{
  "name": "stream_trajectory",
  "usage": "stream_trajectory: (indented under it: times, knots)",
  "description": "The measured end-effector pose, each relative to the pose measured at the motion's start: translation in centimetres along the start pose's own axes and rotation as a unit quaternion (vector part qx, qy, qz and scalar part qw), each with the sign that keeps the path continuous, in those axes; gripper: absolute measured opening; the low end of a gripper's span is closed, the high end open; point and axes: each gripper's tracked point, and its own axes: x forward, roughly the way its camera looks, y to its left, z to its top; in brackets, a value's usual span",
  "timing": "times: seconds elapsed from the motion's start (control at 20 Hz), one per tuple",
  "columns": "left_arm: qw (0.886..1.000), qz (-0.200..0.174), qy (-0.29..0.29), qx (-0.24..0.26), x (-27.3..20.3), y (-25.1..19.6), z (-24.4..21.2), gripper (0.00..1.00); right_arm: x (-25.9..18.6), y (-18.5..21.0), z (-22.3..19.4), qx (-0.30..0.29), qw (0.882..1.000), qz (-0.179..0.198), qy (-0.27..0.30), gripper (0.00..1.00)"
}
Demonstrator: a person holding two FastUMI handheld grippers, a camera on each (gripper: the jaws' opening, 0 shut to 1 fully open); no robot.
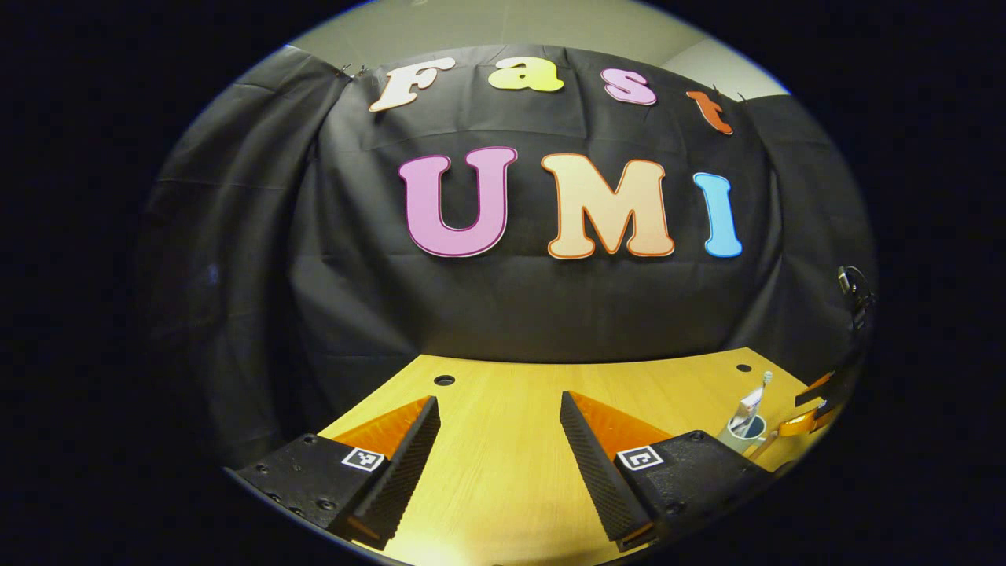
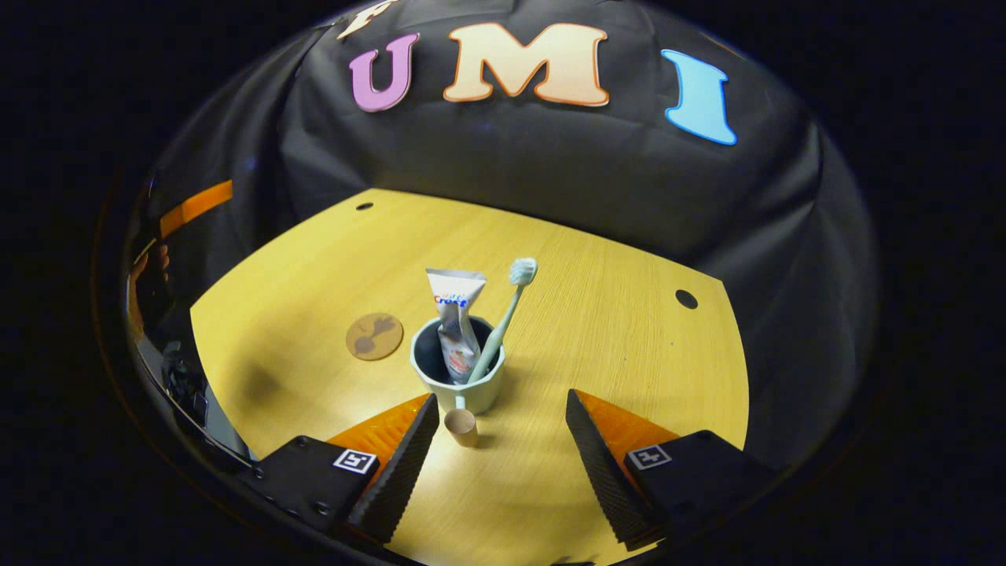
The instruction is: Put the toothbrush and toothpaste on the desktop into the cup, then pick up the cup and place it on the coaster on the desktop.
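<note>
Right tongs (image 2: 499, 464) sit nearest the lens, spread wide w/ nothing between them, low over the yellow surface (image 2: 629, 346). Just ahead: the cup (image 2: 458, 377), upright, its small stub handle (image 2: 461, 427) pointing back toward the tongs. Toothpaste (image 2: 454, 318) and toothbrush (image 2: 503, 314) are both standing inside it, leaning on the rim, tops well above it. Coaster (image 2: 375, 336) lies flat just beside the cup, to its left in the right gripper view, not touching.

Left tongs (image 1: 499, 464) also spread apart and empty, over bare surface; the cup shows far off to the right in the left gripper view.

So, as I read it, loading is done; lift + transfer remain.

Risks:
- Cup looks top-heavy w/ tall contents; a tilted lift could tip the brush or tube out.
- Faceted, smooth-looking wall: a pinch high or off-centre may slip or rotate the cup.
- Fingers closing across the rim could knock the leaning brush.
- Handle stub may foul one finger on approach.
- Coaster is small and looks light; landing off-centre leaves the cup rocking on its edge, or shoves it away.
</note>
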Motion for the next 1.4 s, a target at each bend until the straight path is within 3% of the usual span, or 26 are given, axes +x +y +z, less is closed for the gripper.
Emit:
stream_trajectory:
  times: [0.2,0.5,0.6,0.8,0.95,1.1,1.2,1.4]
  knots:
    - [1.000,-0.022,0.017,-0.001,2.0,-0.3,-1.2,0.91,2.0,0.1,-1.6,0.014,0.996,0.008,0.086,0.99]
    - [0.998,-0.047,0.042,-0.011,4.0,-0.3,-3.0,0.91,4.2,0.7,-2.6,0.002,0.989,0.010,0.150,0.97]
    - [0.997,-0.056,0.056,-0.014,4.5,-0.1,-3.8,0.92,4.7,1.3,-2.9,-0.004,0.986,0.011,0.166,0.89]
    - [0.995,-0.060,0.071,-0.021,5.1,0.7,-5.1,0.92,5.1,2.0,-3.5,-0.015,0.982,0.011,0.187,0.58]
    - [0.994,-0.069,0.082,-0.009,4.8,0.7,-5.9,0.92,5.3,2.1,-3.6,-0.022,0.979,0.010,0.204,0.50]
    - [0.993,-0.082,0.089,-0.015,4.3,0.1,-6.4,0.92,5.6,2.3,-3.8,-0.035,0.975,0.012,0.219,0.54]
    - [0.991,-0.088,0.095,-0.021,4.1,-0.2,-6.9,0.92,6.1,2.3,-4.0,-0.044,0.974,0.006,0.223,0.31]
    - [0.992,-0.080,0.102,-0.012,3.8,0.8,-7.3,0.92,6.3,2.7,-4.2,-0.037,0.970,0.010,0.239,0.30]
